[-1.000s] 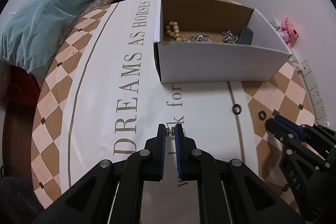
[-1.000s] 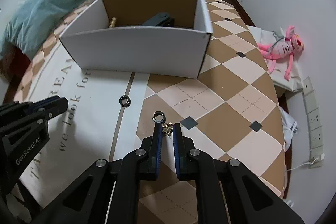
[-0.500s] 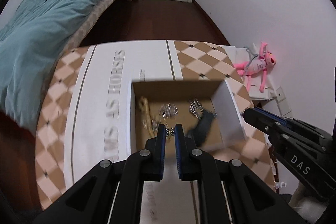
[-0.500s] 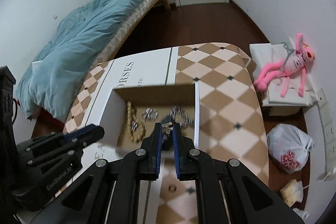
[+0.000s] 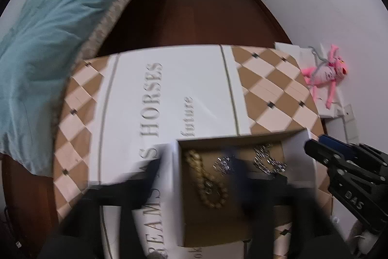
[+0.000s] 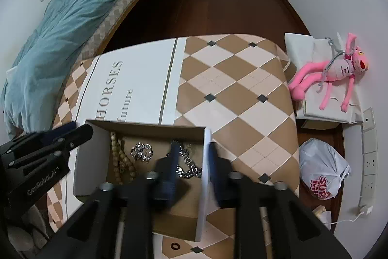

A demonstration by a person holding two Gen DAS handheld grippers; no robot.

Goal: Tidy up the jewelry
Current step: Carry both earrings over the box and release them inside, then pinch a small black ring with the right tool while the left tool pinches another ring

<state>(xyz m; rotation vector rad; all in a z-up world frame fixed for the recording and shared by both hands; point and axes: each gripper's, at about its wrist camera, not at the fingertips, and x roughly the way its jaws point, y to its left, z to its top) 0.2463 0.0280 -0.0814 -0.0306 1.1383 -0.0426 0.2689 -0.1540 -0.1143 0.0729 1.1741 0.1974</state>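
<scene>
A white cardboard box (image 6: 203, 176) stands on the patterned table, seen from above. It holds a gold bead bracelet (image 5: 206, 183), a small silver piece (image 6: 141, 152) and a silver chain (image 6: 189, 166). My left gripper (image 5: 198, 176) is blurred, with its fingers spread wide over the box. My right gripper (image 6: 192, 162) is open, its fingers (image 6: 173, 157) on either side of the box's right wall. Neither holds anything that I can see. A dark ring (image 6: 175, 246) lies on the table in front of the box.
The table (image 6: 230, 89) has a white runner with lettering and brown diamonds. A bed with a teal duvet (image 6: 60, 28) is at the left. A pink plush toy (image 6: 339, 74), a plastic bag (image 6: 322, 174) and wall sockets are at the right.
Both grippers rose from the table and moved over the box. Each was shut on a small earring earlier; both are now open and the earrings are gone from the fingers.
</scene>
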